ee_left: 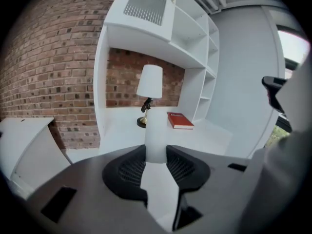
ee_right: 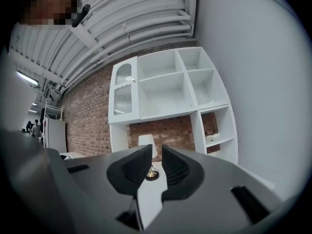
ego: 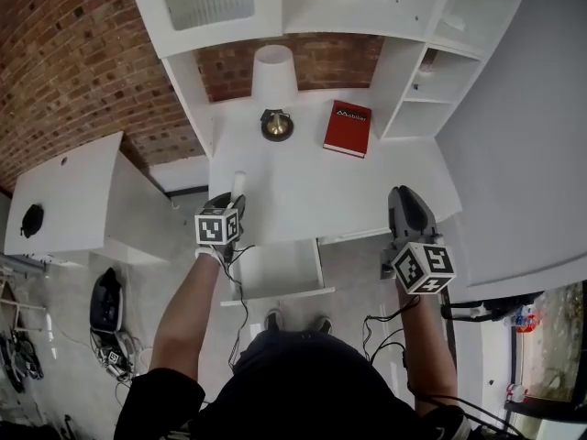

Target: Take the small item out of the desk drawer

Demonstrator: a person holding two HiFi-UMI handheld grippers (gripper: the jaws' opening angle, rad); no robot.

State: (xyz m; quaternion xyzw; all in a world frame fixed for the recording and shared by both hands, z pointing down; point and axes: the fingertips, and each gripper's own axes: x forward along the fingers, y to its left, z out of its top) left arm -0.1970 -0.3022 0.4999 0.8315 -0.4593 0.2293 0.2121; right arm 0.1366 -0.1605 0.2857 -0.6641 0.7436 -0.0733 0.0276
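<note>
My left gripper [ego: 234, 200] is shut on a small white cylinder [ego: 239, 182], held above the left front part of the white desk top [ego: 303, 191]. In the left gripper view the cylinder [ee_left: 156, 136] stands upright, pinched between both pads of that gripper [ee_left: 156, 152]. Below the desk's front edge the white drawer [ego: 275, 271] is pulled out, and what I see of its inside is bare. My right gripper [ego: 408, 195] hovers over the desk's right front corner. Its jaws [ee_right: 157, 162] stand a narrow gap apart with nothing between them.
A white-shaded lamp [ego: 275, 81] and a red book [ego: 348, 127] sit at the back of the desk. Open shelves [ego: 431, 81] rise at the right beside a white wall [ego: 523, 154]. A low white cabinet [ego: 64, 200] stands left. Cables lie on the floor.
</note>
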